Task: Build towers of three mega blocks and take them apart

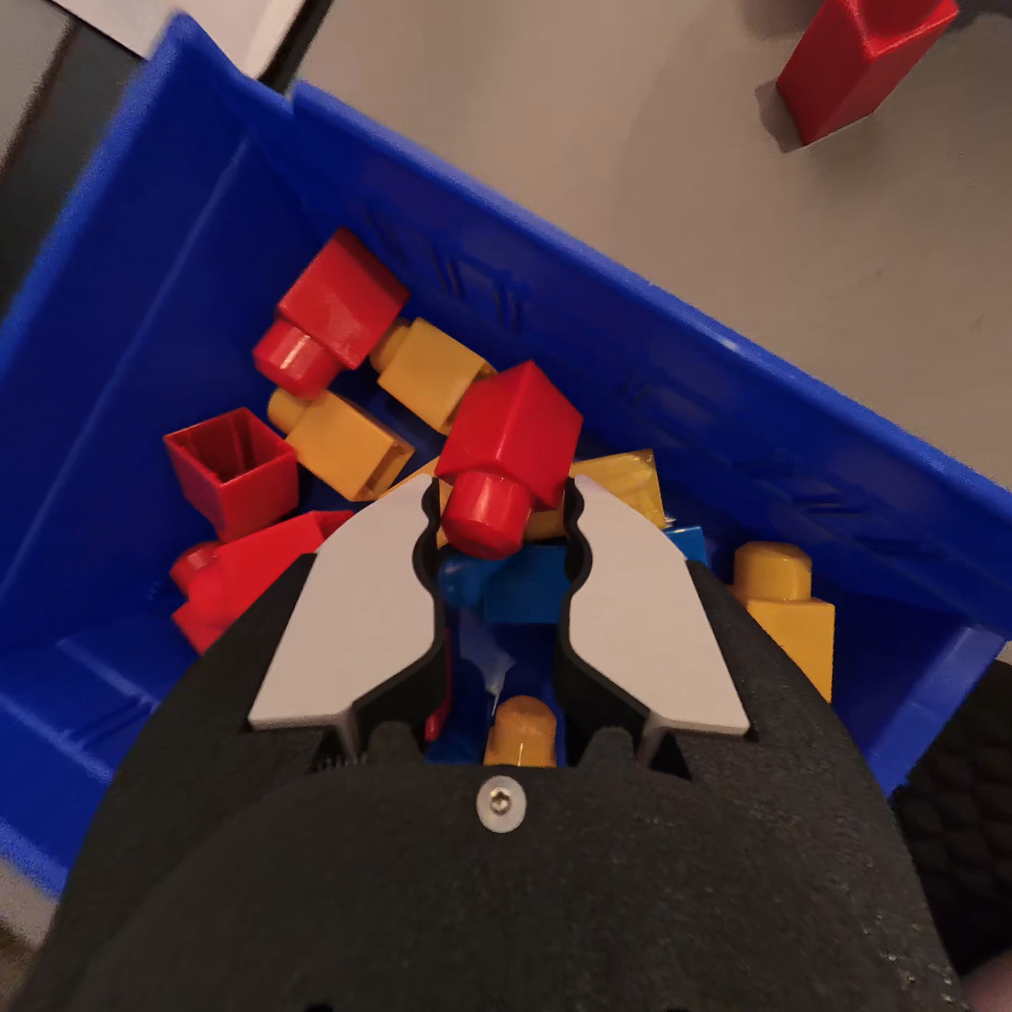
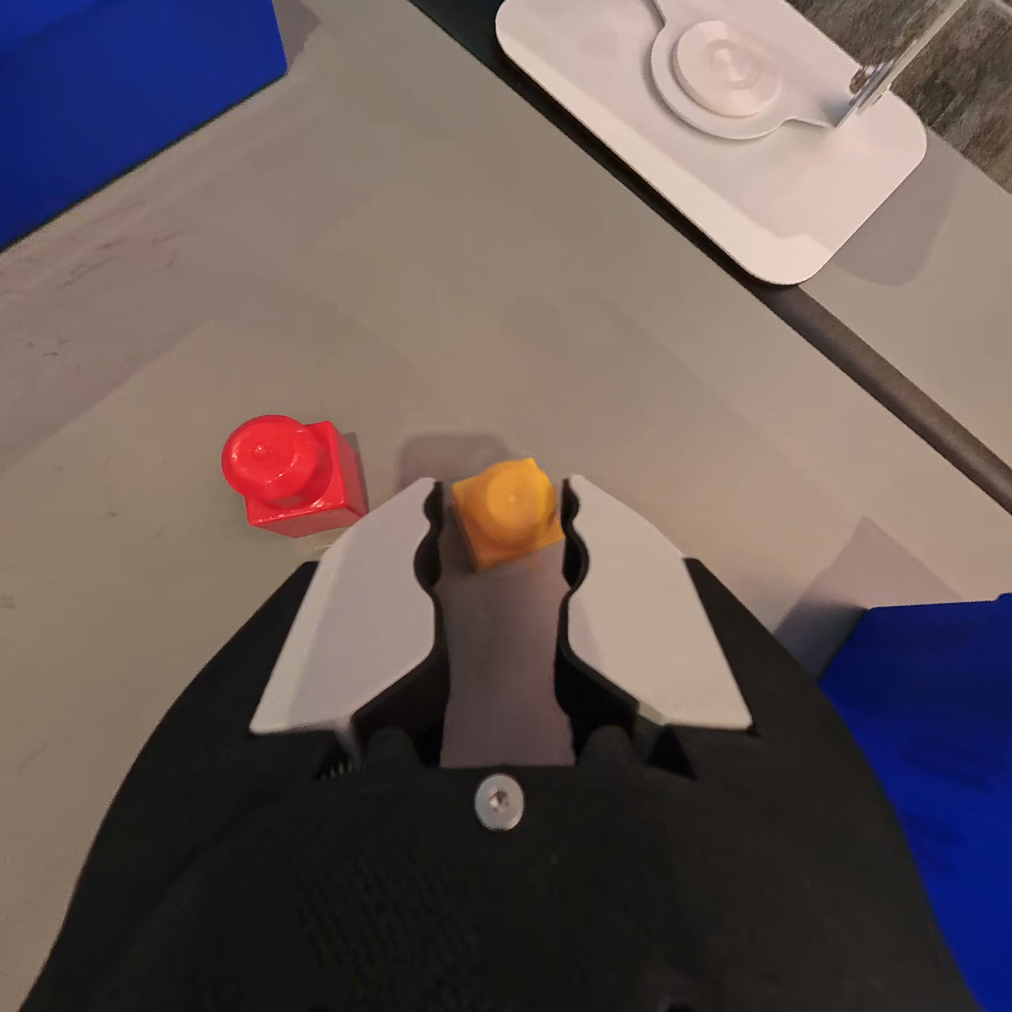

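Observation:
In the left wrist view my left gripper (image 1: 501, 487) is down inside a blue bin (image 1: 712, 350) of red, yellow and blue mega blocks. Its fingertips are shut on a tilted red block (image 1: 509, 432), gripped across its body corners with its stud pointing back at the camera. In the right wrist view my right gripper (image 2: 501, 487) is open just above the grey table. A yellow block (image 2: 506, 515) stands upright on the table between the pads, with a gap on each side. A second red block (image 2: 295, 482) stands upright to its left and also shows in the left wrist view (image 1: 860, 71).
Several loose blocks lie under and around the left fingers, among them a blue one (image 1: 520, 591). A blue bin wall (image 2: 109, 98) is at the far left and another blue wall (image 2: 931, 766) at the near right. A white base plate (image 2: 739, 164) sits across the table's dark edge (image 2: 876, 372). My right fingertips sit around 25 centimetres from my left ones.

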Available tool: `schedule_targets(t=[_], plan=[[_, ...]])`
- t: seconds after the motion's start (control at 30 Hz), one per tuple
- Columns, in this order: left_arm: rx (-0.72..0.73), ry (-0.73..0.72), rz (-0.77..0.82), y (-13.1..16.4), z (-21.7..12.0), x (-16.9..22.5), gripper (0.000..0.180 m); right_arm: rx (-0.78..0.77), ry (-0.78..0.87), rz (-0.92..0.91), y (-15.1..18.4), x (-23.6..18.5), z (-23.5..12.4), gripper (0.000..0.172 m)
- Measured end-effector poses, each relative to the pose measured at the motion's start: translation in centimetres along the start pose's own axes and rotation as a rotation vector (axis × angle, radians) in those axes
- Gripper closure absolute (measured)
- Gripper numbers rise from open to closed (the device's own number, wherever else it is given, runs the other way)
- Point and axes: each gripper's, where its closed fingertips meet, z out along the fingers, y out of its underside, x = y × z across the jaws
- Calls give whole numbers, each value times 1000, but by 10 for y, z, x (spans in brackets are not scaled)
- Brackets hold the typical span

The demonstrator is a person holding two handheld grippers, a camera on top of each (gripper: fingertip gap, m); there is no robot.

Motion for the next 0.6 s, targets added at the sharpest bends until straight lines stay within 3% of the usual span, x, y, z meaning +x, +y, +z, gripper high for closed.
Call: schedule_targets(t=[0.1,0.23,0.3,0.43,0.5,0.6], plan=[[25,-72,29,-10,-27,0,138,18,25,-8,-8,2,-6,108],[92,-134,153,-41,-66,25,137,218,-2,-56,-54,-15,-49,106],[132,-116,264,-63,-79,55,137,363,-156,-95,-82,-49,-82,109],[222,-19,531,-103,-92,134,138,495,-775,-87,-99,-141,-151,117],[244,23,630,-115,-92,166,138,502,-855,-113,-97,-156,-160,117],[227,34,686,-122,-88,188,138,400,-808,-253,-79,-165,-147,116]])
